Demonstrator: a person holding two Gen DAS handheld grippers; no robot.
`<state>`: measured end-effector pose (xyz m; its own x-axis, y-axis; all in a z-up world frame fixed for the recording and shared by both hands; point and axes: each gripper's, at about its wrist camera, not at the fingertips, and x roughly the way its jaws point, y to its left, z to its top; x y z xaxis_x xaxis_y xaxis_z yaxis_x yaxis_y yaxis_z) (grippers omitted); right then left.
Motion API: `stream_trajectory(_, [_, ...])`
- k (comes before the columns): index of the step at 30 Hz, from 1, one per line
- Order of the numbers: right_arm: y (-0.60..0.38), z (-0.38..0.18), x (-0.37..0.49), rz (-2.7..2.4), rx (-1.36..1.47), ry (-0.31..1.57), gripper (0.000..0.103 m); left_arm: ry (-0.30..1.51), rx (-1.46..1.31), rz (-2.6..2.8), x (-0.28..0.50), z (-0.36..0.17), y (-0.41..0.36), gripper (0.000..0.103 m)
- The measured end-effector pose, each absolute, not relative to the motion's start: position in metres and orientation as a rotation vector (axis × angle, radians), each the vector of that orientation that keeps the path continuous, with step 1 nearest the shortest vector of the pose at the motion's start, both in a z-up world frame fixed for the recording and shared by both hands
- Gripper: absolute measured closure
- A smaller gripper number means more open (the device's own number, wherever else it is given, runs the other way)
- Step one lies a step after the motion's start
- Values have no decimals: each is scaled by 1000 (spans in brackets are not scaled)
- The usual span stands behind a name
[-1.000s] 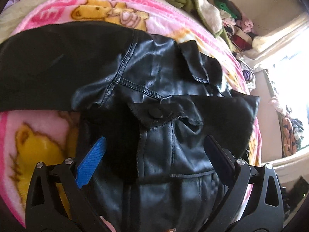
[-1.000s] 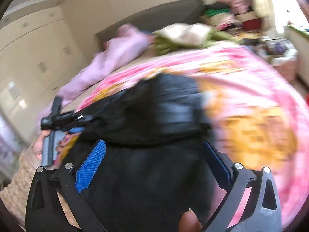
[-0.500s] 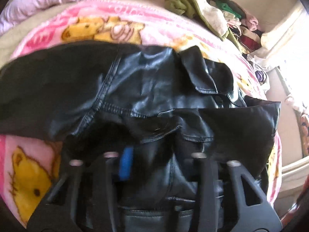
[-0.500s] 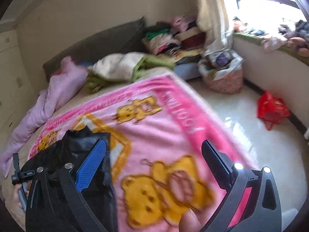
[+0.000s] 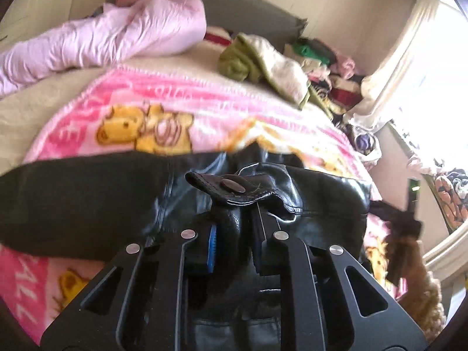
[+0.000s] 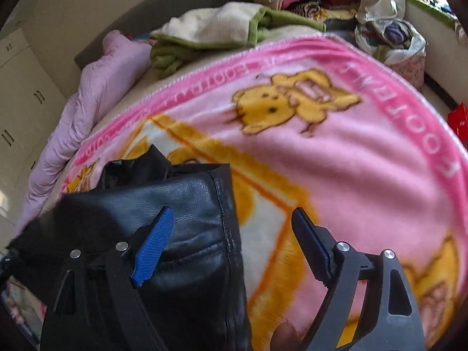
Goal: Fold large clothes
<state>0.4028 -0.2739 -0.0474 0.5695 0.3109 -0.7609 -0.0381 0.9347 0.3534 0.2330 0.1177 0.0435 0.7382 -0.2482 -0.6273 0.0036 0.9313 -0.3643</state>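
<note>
left gripper (image 5: 234, 245): pinching a thick bunch of the jacket (image 5: 263, 187), flap just ahead | right gripper (image 6: 231, 245): spread, jacket (image 6: 175, 204) edge between the fingers on the blanket (image 6: 351, 161) | risk: slick leather may slip out; fold may fall crooked

- we've got a black leather jacket (image 5: 307, 193) sprawled on the pink bear blanket (image 6: 336, 175)
- its snap-button flap (image 5: 231, 188) is bunched up and lifted
</note>
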Motion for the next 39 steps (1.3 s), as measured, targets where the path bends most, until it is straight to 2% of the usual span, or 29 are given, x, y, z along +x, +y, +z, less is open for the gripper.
stream_trajectory(7, [-264, -85, 419, 201, 402, 1044, 23, 715, -326, -122, 228, 41, 122, 92])
stream_trajectory(8, [-263, -88, 419, 213, 419, 1048, 31, 719, -331, -121, 228, 38, 124, 92])
stream_trajectory(12, [-259, -80, 411, 238, 394, 1004, 79, 743, -337, -113, 231, 23, 130, 92])
stream_trajectory(13, [-260, -76, 409, 245, 389, 987, 84, 747, -335, -111, 231, 21, 131, 92])
stream_trajectory(16, [-278, -63, 399, 277, 437, 910, 86, 759, -334, -113, 235, 14, 131, 92])
stream_trajectory(17, [-287, -60, 397, 280, 461, 882, 90, 760, -333, -115, 237, 12, 131, 92])
stream_trajectory(18, [-293, -59, 397, 270, 470, 864, 98, 759, -331, -120, 239, 11, 130, 92])
stream_trajectory(20, [-309, -59, 400, 231, 509, 844, 103, 766, -328, -131, 244, 6, 128, 92])
stream_trajectory(24, [-338, -70, 402, 54, 490, 877, 103, 839, -243, -75, 258, -21, 120, 92])
stream_trajectory(28, [-335, -59, 384, 159, 475, 890, 102, 891, -282, -73, 259, -45, 132, 92])
stream_trajectory(29, [-329, -51, 376, 208, 465, 880, 94, 893, -287, -76, 259, -46, 133, 92])
stream_trajectory(30, [-326, -46, 370, 221, 454, 878, 68, 893, -286, -78, 258, -46, 134, 91])
stream_trajectory(32, [-316, -40, 361, 269, 440, 882, 40, 887, -283, -78, 256, -43, 133, 91])
stream_trajectory(39, [-275, -64, 347, 351, 391, 1022, 37, 846, -262, -81, 249, -31, 129, 91])
